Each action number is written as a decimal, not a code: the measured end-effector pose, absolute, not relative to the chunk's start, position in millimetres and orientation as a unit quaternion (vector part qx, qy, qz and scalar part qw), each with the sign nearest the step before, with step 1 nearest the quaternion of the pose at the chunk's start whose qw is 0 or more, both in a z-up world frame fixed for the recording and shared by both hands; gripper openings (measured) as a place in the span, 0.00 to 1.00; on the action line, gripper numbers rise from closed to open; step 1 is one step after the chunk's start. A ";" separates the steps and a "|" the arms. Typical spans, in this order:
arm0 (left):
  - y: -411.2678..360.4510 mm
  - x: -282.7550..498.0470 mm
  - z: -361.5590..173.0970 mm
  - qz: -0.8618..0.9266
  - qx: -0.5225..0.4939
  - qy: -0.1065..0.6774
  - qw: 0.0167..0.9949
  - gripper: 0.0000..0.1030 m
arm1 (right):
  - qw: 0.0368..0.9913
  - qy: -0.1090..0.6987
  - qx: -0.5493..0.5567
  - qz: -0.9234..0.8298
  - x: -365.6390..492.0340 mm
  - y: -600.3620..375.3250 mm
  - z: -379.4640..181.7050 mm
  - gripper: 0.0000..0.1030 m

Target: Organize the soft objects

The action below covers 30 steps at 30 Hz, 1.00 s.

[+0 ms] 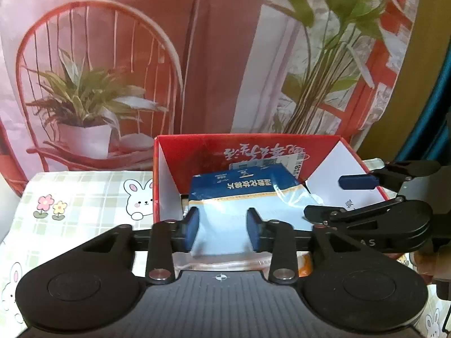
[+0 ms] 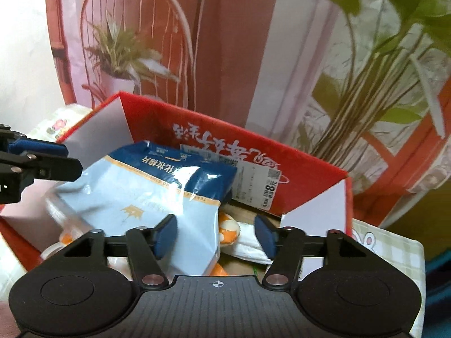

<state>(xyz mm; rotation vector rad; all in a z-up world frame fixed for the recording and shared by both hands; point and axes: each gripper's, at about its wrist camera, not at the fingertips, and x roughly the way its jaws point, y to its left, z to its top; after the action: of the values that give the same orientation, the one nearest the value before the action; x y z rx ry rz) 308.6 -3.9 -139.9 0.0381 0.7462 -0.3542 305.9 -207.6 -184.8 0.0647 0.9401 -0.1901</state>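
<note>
A soft blue and pale-blue plastic pack (image 1: 242,197) lies tilted inside an open red cardboard box (image 1: 245,146). In the left wrist view my left gripper (image 1: 223,230) hovers over the pack's near end. Its blue pads stand apart and do not press on the pack. My right gripper (image 1: 338,197) reaches in from the right. In the right wrist view the pack (image 2: 157,186) rests on orange-and-white soft items (image 2: 228,228) and a white folded piece (image 2: 251,248). My right gripper (image 2: 215,236) is open over the pack's corner. My left gripper (image 2: 56,157) shows at the left edge.
The red box (image 2: 310,166) stands on a checked tablecloth with rabbits and flowers (image 1: 84,197). Right behind the box hangs a printed backdrop of a red chair and potted plants (image 1: 112,56). A teal object (image 1: 431,112) stands at the far right.
</note>
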 end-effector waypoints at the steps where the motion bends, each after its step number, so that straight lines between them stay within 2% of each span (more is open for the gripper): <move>1: -4.3 305.1 -137.4 -0.172 0.021 0.361 0.917 0.43 | 0.888 0.448 0.033 -0.095 301.0 -207.5 -181.1 0.62; 3: -5.5 298.2 -132.5 -0.171 0.025 0.357 0.918 0.48 | 0.890 0.443 0.037 -0.099 294.3 -208.5 -174.4 0.67; 5: -6.2 290.1 -126.9 -0.172 0.028 0.351 0.920 0.60 | 0.893 0.437 0.044 -0.103 285.7 -209.3 -167.5 0.76; 9: -9.4 274.4 -117.7 -0.175 0.034 0.341 0.923 0.73 | 0.899 0.422 0.048 -0.108 268.5 -206.3 -154.8 0.90; 11: -11.0 266.4 -114.5 -0.176 0.035 0.339 0.924 0.83 | 0.902 0.415 0.050 -0.109 260.4 -204.7 -149.3 0.98; 13: -11.2 257.1 -112.2 -0.178 0.032 0.336 0.924 0.89 | 0.906 0.406 0.054 -0.111 251.0 -203.7 -143.3 0.99; 19: -9.6 228.3 -111.3 -0.185 0.028 0.337 0.923 0.93 | 0.914 0.383 0.066 -0.114 219.5 -199.4 -130.5 0.99; 30: 5.0 181.7 -141.7 -0.198 0.017 0.381 0.903 0.94 | 0.921 0.361 0.104 -0.103 144.0 -185.0 -140.2 0.99</move>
<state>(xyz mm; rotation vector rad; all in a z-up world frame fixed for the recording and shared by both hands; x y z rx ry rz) 181.7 5.0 -141.7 0.0346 0.7884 -0.4084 144.0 -185.0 -140.2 0.2134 0.7427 -0.2124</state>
